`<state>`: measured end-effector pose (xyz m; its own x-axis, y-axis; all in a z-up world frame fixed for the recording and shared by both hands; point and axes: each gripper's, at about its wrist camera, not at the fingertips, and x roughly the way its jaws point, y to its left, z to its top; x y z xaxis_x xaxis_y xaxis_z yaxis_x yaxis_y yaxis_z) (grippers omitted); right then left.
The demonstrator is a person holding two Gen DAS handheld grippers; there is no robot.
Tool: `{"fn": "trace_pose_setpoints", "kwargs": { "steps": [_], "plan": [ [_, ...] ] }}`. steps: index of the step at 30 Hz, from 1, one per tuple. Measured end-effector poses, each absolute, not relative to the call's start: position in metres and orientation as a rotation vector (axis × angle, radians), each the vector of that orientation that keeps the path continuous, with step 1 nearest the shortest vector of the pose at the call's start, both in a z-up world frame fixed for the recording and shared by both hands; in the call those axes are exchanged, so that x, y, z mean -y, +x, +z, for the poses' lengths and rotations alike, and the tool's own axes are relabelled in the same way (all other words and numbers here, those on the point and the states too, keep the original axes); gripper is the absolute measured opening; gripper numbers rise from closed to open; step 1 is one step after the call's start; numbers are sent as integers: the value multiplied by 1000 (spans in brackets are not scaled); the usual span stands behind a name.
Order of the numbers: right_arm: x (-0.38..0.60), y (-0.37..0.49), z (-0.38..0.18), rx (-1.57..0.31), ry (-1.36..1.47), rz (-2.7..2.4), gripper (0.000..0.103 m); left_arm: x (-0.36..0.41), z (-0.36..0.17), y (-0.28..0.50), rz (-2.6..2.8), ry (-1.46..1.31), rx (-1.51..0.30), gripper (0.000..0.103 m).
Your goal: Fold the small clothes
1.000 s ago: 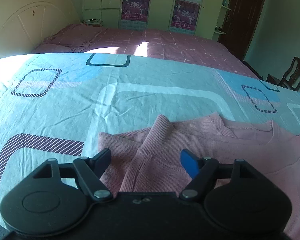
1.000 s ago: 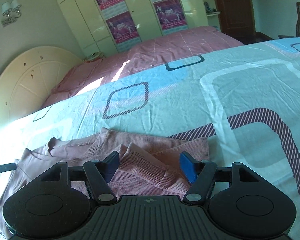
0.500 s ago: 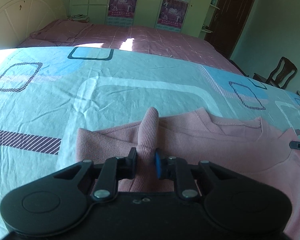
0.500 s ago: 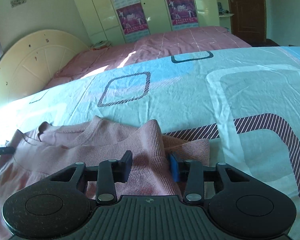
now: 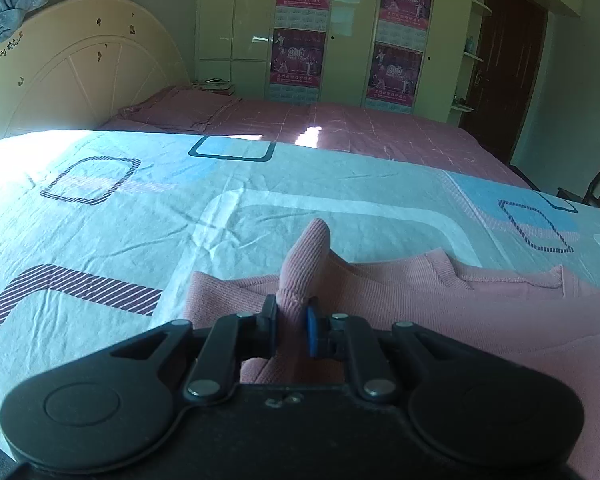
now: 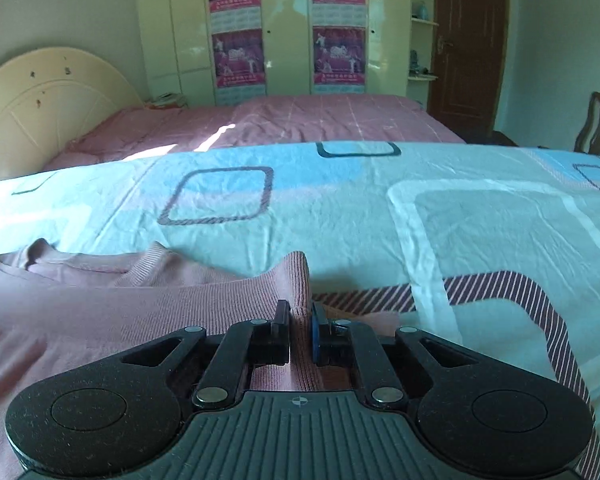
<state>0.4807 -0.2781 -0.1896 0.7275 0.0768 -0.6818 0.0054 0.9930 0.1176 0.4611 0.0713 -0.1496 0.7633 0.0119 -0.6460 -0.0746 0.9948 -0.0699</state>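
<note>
Pink sweater (image 5: 440,304) — one, on the bedsheet (image 5: 140,220) — one ribbed fold pinched in each gripper, left (image 5: 291,322) and right (image 6: 300,326).

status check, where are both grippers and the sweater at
Left gripper shut on a pinch of the pink sweater. Right gripper shut on its other end. Sweater lying on the patterned bedsheet. Nothing in the way.
</note>
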Motion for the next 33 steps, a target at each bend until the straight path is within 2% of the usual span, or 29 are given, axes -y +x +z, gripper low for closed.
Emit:
{"fn": "trace_pose_setpoints", "kwargs": {
  "steps": [4,6,8,9,10,11,14,16,18,21,25,33],
  "plan": [
    [270,481,-201,-754,90,4,9,-73,-163,461,65,-56,-734,16],
    [264,483,-194,-768,39,6,9,-65,-160,458,73,11,-731,21],
    [269,482,-185,-774,80,33,14,-67,-156,457,87,18,-736,34],
    [273,478,-179,-767,106,29,38,-70,-153,455,94,5,-735,36],
    [275,472,-173,-749,113,24,63,-74,-150,451,97,-10,-733,45],
    [275,466,-168,-730,108,22,67,-78,-147,446,103,-23,-725,54],
    [274,446,-153,-716,121,63,66,-88,-133,425,98,-52,-688,55],
    [268,432,-148,-724,121,75,53,-89,-125,409,68,-71,-685,55],
    [258,419,-145,-730,130,118,49,-81,-118,391,28,-71,-669,55],
    [231,401,-146,-756,106,197,35,-59,-119,373,-49,-40,-672,55],
    [200,387,-153,-764,69,243,34,-37,-137,367,-76,-7,-705,55],
    [222,372,-182,-856,-39,134,34,-65,-159,349,-26,10,-743,58]
  ]
}}
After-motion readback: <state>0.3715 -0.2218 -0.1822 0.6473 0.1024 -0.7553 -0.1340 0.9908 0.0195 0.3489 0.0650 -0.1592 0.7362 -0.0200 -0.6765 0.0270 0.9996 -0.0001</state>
